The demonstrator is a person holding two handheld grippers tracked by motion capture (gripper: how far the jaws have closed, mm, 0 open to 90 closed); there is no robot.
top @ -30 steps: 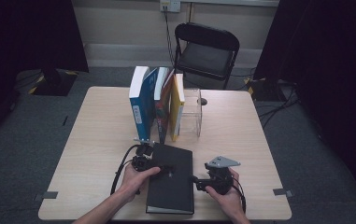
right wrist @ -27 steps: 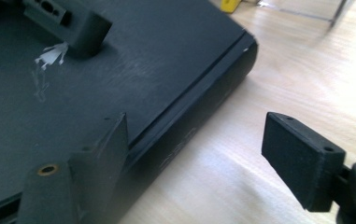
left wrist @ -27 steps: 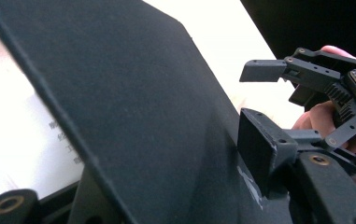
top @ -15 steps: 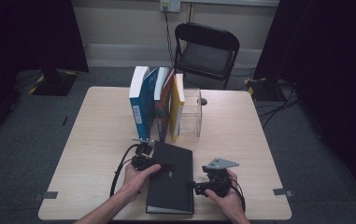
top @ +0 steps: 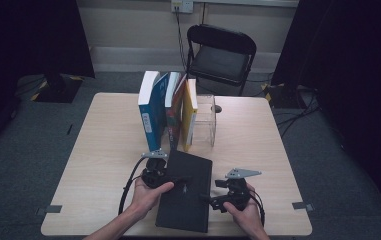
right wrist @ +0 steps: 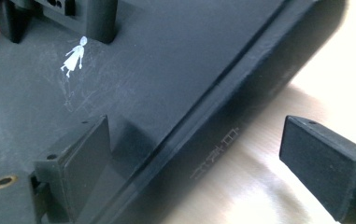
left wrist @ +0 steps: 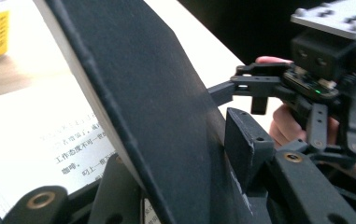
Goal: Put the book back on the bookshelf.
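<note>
The left claw point(top: 170, 179) is clamped on the front cover of the thin black hardcover book point(top: 185, 192); its jaws have just been closing, one pad under the lifted cover against the printed page, the other on top. The right claw point(top: 209, 199) stands apart, its jaws having just been opening, one pad resting over the cover near the spine edge, the other out over bare wood, neither pressing. The book lies at the near middle of the pale wooden desk point(top: 103, 150), in front of a row of upright books point(top: 168, 112) beside a clear acrylic bookend point(top: 205, 120). By my reading, the step in hand is opening the book: the cover is gripped and tilted up. The next move calls for swinging it further over, with the right claw steadying the block. Both hands hold their claws level, pointed inward at each other across the book
</note>
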